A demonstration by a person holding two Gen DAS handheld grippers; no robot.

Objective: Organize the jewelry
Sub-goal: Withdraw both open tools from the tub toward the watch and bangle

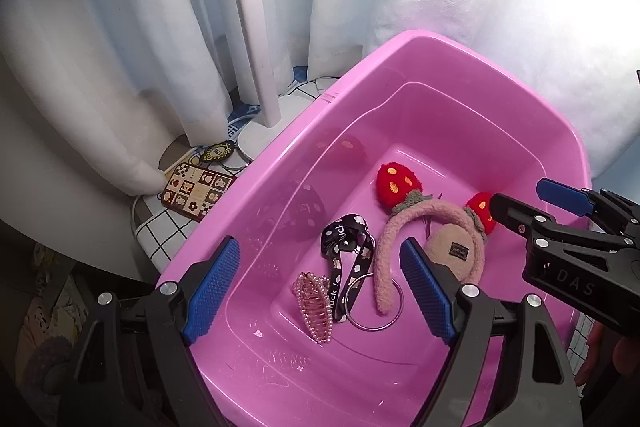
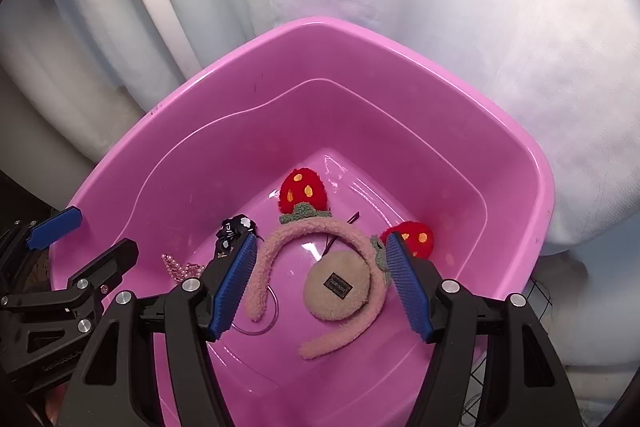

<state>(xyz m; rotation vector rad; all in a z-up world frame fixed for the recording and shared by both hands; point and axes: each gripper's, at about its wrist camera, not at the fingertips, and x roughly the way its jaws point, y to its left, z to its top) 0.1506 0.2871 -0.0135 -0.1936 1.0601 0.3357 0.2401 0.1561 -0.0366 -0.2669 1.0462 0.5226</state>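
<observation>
A pink plastic tub (image 1: 400, 75) (image 2: 320, 39) holds the jewelry. On its floor lie a fuzzy pink headband (image 1: 424, 215) (image 2: 316, 231) with two red strawberry puffs, a round tan pad (image 1: 452, 251) (image 2: 336, 287), a black printed lanyard (image 1: 348, 255) (image 2: 234, 231) with a metal ring (image 1: 372, 323), and a pink pearl hair claw (image 1: 314, 303) (image 2: 180, 269). My left gripper (image 1: 320, 291) hovers open above the claw and lanyard. Over the headband and pad my right gripper (image 2: 320, 287) stands open, holding nothing; it also shows at the right of the left wrist view (image 1: 524, 203).
White curtains hang behind the tub. A white lamp pole and base (image 1: 260, 123) stand left of the tub on a checked cloth (image 1: 160, 239). A brown patterned card (image 1: 196, 193) and a dark oval badge (image 1: 218, 151) lie there too. A hand (image 1: 604, 359) shows at the right edge.
</observation>
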